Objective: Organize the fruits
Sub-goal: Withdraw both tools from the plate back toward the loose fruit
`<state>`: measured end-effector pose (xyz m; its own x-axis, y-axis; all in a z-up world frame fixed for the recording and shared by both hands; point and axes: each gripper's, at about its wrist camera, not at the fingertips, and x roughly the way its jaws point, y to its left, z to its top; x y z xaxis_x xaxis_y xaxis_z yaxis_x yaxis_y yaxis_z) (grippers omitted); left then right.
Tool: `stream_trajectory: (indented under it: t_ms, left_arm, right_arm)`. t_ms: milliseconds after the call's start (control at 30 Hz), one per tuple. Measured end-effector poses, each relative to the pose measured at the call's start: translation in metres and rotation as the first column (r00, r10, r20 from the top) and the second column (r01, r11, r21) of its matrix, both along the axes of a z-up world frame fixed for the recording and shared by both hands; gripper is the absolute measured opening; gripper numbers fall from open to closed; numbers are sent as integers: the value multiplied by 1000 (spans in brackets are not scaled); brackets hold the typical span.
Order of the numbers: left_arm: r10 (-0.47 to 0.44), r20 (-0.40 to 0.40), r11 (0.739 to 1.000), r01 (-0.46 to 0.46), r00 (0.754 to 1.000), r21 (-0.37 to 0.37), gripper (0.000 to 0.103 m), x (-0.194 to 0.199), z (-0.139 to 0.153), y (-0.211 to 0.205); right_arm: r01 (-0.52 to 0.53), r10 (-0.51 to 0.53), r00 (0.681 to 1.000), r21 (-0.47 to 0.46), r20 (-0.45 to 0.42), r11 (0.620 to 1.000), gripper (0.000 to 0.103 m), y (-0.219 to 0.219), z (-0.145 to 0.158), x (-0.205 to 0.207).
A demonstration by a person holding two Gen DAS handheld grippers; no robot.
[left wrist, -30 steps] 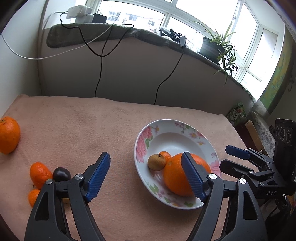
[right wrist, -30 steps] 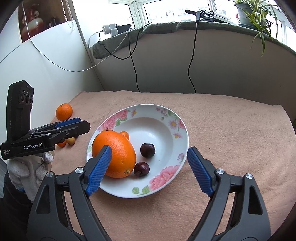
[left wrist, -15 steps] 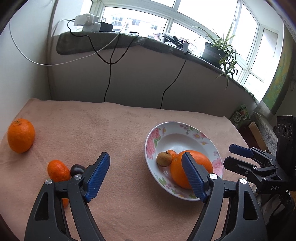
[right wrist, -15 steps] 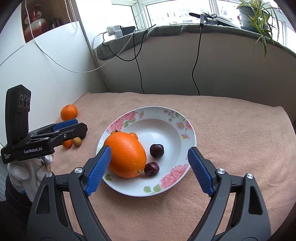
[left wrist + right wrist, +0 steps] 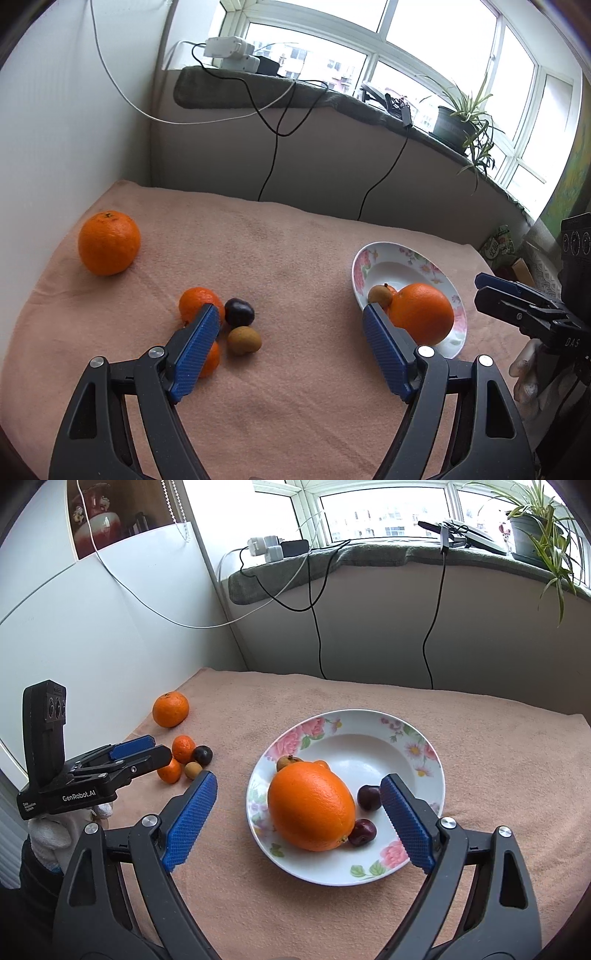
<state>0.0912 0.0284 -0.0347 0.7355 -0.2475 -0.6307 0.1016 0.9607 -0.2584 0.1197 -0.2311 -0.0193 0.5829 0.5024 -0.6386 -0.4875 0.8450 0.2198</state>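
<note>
Left claw (image 5: 138, 755) body reads "GenRobot.AI", jaws apart.

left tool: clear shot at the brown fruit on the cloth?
Probably yes. The left tool is open and empty, and the brown fruit lies just ahead between its fingers. The dark plum sits close behind it and might get nudged.

We have swung our left tongs (image 5: 290, 345) leftward off the plate (image 5: 369, 258), which now sits to the right of them instead of between the fingers. The loose cluster on the worktop (image 5: 295, 251) now lies ahead: a small mandarin (image 5: 197, 301), a dark plum (image 5: 239, 312) and a brownish fruit (image 5: 243, 340). Our right tongs (image 5: 297, 814) have edged in, bracketing the big orange (image 5: 310, 808).
</note>
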Motion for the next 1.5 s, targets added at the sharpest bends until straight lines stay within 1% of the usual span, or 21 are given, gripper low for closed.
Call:
stream_trajectory:
  t_ms: [267, 567, 900, 1067, 1267, 1500]
  left_arm:
    - [56, -21, 998, -56, 998, -1, 80, -22, -11, 31]
    - [95, -43, 995, -96, 995, -8, 80, -35, -21, 53]
    - [109, -63, 994, -111, 992, -23, 80, -34, -32, 63]
    - [129, -62, 991, -130, 990, -22, 80, -33, -32, 73]
    - [158, -60, 987, -160, 986, -26, 80, -31, -34, 86]
    - [187, -53, 982, -189, 981, -26, 80, -20, -34, 103]
  right_arm:
    - [-75, 75, 997, -2, -7, 997, 92, 33, 1, -1]
    - [-152, 151, 988, -14, -24, 988, 92, 70, -5, -3]
    - [-224, 222, 974, -41, -51, 974, 92, 110, -17, -4]
    - [-247, 244, 967, -35, -76, 968, 92, 123, -21, 3]
    - [-280, 276, 958, -39, -85, 959, 92, 144, -20, 15]
    - [-323, 317, 943, -51, -98, 945, 92, 179, -16, 30]
